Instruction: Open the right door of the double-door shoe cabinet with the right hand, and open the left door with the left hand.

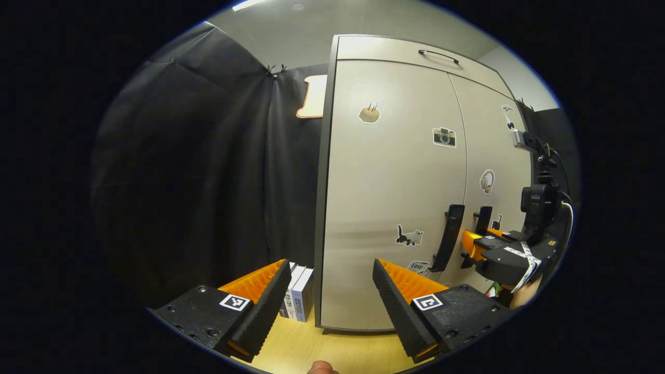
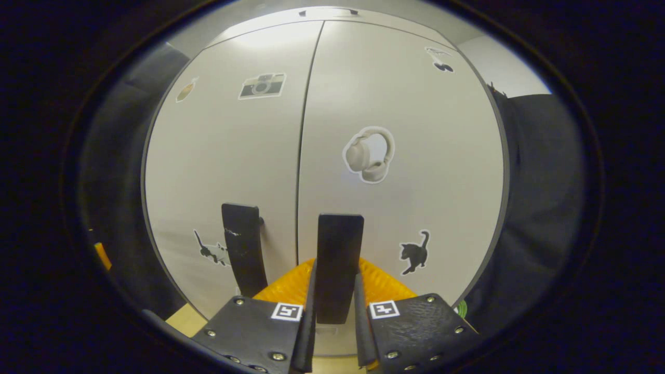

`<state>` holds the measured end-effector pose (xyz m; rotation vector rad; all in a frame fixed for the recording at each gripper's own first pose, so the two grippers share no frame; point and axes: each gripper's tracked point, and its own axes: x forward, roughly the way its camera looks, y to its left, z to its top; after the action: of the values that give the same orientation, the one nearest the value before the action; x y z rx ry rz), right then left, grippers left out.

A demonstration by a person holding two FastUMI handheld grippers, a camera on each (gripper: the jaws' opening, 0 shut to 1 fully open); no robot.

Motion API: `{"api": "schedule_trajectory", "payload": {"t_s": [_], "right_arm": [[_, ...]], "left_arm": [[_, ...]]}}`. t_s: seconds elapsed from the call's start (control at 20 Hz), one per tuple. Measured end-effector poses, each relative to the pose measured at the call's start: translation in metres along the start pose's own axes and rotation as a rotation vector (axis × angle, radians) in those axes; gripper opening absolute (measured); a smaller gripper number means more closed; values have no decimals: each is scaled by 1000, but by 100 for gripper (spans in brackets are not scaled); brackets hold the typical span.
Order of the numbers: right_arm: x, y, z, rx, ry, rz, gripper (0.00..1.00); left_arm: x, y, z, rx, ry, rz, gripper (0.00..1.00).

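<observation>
The shoe cabinet (image 1: 395,208) stands on the wooden counter (image 1: 311,348), both doors shut. The right tool (image 2: 335,311) has closed its two fingers onto the right door's handle (image 2: 338,259), which sits pinched between them. The left tool (image 1: 330,291) hangs wide apart with nothing in it, in front of the left door (image 1: 389,182) and short of the left handle (image 1: 448,236). The grip looks low on the handle, so I'd guess a pull could slide the fingers off. If the right door swings wide, it might also crowd the left tool's approach.
</observation>
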<state>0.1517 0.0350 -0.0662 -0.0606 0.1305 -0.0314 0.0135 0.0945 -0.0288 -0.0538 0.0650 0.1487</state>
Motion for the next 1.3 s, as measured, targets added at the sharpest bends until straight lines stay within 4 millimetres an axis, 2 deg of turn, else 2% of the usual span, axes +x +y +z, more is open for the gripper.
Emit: {"api": "schedule_trajectory", "payload": {"t_s": [0.1, 0.15, 0.85, 1.15, 1.3], "right_arm": [[-1, 1, -1, 21, -7, 0, 33], [2, 1, 1, 39, -15, 5, 21], [-9, 0, -1, 35, -15, 57, 21], [-36, -8, -3, 68, -10, 99, 21], [-59, -18, -6, 74, -6, 145, 21]], "left_arm": [[-3, 0, -2, 1, 5, 0, 98], [-4, 1, -2, 2, 6, 1, 98], [-40, -2, -2, 13, 8, 0, 98], [-54, -4, -5, 11, 2, -3, 98], [-55, -11, -3, 10, -3, -19, 98]]}}
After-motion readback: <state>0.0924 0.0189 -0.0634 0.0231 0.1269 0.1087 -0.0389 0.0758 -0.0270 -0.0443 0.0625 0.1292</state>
